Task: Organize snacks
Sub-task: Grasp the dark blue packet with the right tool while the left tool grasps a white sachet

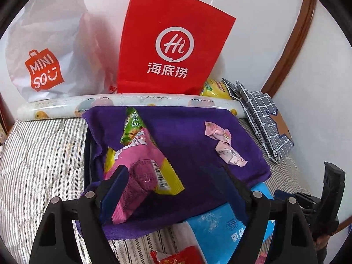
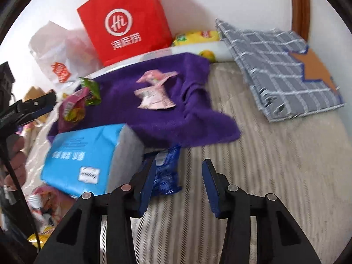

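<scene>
**Snack packets on purple towel, both jaws released**

Left gripper point(image 1: 173, 176) spread wide around the pink snack packet point(image 1: 140, 167) near the purple towel's point(image 1: 189, 136) left edge on the bed. Right gripper point(image 2: 179, 187) parted, empty, beside a blue wrapper point(image 2: 165, 173). Packet likely light, crinkly, slippery; pinch its crimped end seam.

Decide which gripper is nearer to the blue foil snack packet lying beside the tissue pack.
Right. The right gripper is open just above the blue foil snack packet, one finger overlapping it. The left gripper is open over the purple towel, beside the pink snack packet.
</scene>
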`<state>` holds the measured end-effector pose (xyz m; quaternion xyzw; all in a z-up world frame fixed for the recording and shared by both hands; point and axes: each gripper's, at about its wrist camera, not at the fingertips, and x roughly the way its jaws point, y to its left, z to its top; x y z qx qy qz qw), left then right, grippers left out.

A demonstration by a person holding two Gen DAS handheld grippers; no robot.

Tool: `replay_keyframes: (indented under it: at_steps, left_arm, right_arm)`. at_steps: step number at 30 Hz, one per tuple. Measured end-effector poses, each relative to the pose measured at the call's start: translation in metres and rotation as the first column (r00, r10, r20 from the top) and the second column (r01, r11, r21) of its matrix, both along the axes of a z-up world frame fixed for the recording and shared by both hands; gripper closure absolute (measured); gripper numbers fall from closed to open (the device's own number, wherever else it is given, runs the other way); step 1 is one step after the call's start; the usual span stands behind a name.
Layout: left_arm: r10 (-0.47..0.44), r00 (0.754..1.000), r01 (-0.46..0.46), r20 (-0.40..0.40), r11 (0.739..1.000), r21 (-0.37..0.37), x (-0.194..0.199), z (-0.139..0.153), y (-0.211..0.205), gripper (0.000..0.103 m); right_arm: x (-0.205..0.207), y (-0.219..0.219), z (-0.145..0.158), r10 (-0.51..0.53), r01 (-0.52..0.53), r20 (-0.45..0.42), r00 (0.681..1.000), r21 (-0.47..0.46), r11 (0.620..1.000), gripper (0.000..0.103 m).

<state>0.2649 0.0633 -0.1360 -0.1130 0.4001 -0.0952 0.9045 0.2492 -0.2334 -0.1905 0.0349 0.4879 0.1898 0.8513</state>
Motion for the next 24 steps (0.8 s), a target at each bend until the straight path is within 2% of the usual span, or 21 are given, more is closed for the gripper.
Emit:
replay_keyframes:
  at_steps: [6,9,12,16,20,24]
  left_arm:
    - [-0.022,1.000,0.022,0.003,1.000,-0.004,-0.002,0.002,-0.003,0.020]
    - [-0.029,1.000,0.029,0.000,1.000,-0.010,-0.003,0.003,-0.003,0.020]
    - [-0.030,1.000,0.030,0.004,0.999,-0.019,-0.005,0.005,-0.001,0.020]
    - [-0.032,0.999,0.032,0.008,0.999,-0.036,-0.007,0.008,0.001,0.020]
    - [-0.040,0.999,0.041,0.026,0.998,-0.041,-0.011,0.013,0.001,0.020]
    - [-0.045,0.999,0.046,0.028,0.998,-0.047,-0.013,0.015,0.000,0.020]
  right_arm:
    - [0.001,0.010,-0.014,0.045,-0.046,-0.033,0.998,-0.020,0.999,0.059]
    - [-0.001,0.007,-0.014,0.041,-0.041,-0.022,0.999,-0.005,0.999,0.075]
    - [-0.011,-0.001,-0.007,0.008,-0.008,0.020,1.000,-0.032,0.999,0.079]
    - [-0.027,-0.019,0.004,-0.033,0.033,0.004,0.999,-0.006,0.999,0.084]
    - [-0.045,-0.026,0.007,-0.039,0.039,-0.004,0.999,-0.035,0.999,0.083]
    - [-0.057,-0.032,0.009,-0.124,0.128,0.037,0.992,-0.153,0.980,0.075]
